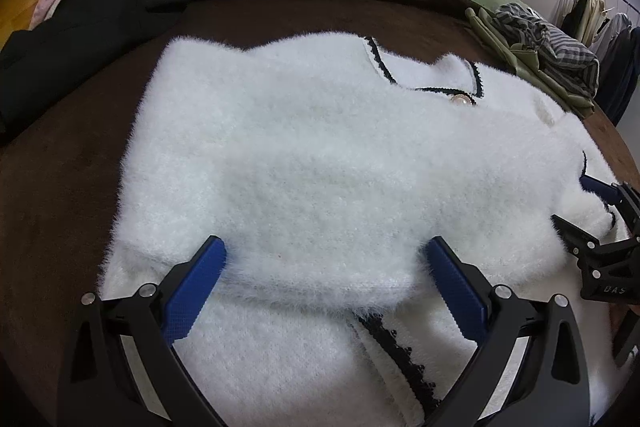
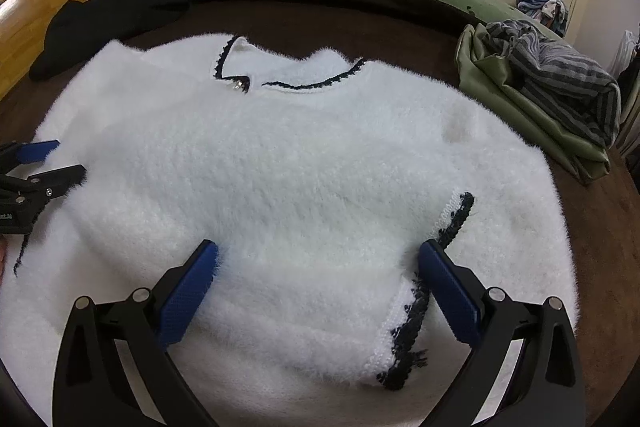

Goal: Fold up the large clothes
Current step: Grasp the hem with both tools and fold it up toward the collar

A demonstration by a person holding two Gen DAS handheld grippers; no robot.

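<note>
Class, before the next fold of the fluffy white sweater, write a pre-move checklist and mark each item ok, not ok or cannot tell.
1. Left claw open, pads astride the folded sleeve end: ok.
2. Right claw open over the sweater: ok.
3. Both sleeves folded in, cuffs near the hem: ok.
4. Sweater lying flat on the brown blanket: ok.
5. Black garment and striped pile apart from the sweater: ok.
6. Hem aligned beneath the claws: cannot tell.

Left tool (image 1: pixel 324 259) jaws spread wide; right tool (image 2: pixel 318 261) likewise, both level, side by side.
</note>
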